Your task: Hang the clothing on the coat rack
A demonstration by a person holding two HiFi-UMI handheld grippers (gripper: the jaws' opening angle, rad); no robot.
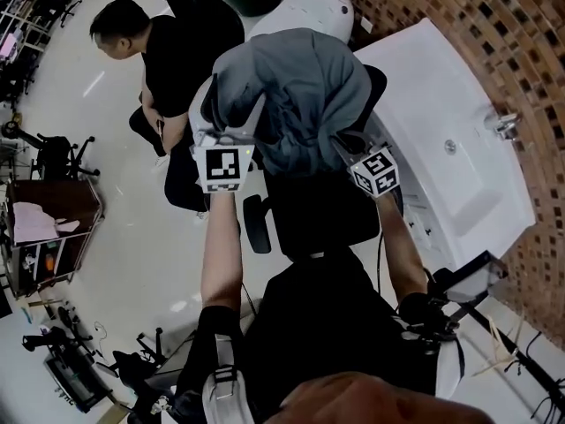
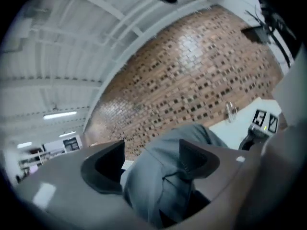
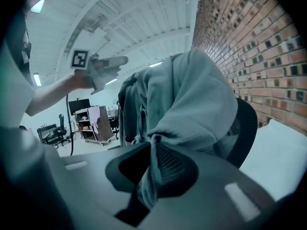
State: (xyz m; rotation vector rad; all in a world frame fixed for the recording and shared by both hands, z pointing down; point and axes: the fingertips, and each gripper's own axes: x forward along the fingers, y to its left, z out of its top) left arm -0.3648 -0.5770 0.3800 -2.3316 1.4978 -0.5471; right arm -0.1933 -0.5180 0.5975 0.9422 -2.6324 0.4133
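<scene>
A grey garment (image 1: 291, 95) is bunched up above the back of a black office chair (image 1: 318, 210); what lies under it is hidden. My left gripper (image 1: 231, 132) is at its left edge. In the left gripper view the jaws of the left gripper (image 2: 151, 164) stand wide apart, with a fold of the garment (image 2: 163, 181) loose between them. My right gripper (image 1: 350, 145) is at the garment's right edge. In the right gripper view the right gripper (image 3: 151, 166) is shut on a pinched fold of the garment (image 3: 192, 95). I see no coat rack.
A white table (image 1: 441, 131) runs along the brick wall (image 1: 494, 25) on the right. A person in black (image 1: 177, 51) sits just behind the chair at upper left. A brown cart (image 1: 48, 215) stands on the pale floor at far left, and cables lie at lower right.
</scene>
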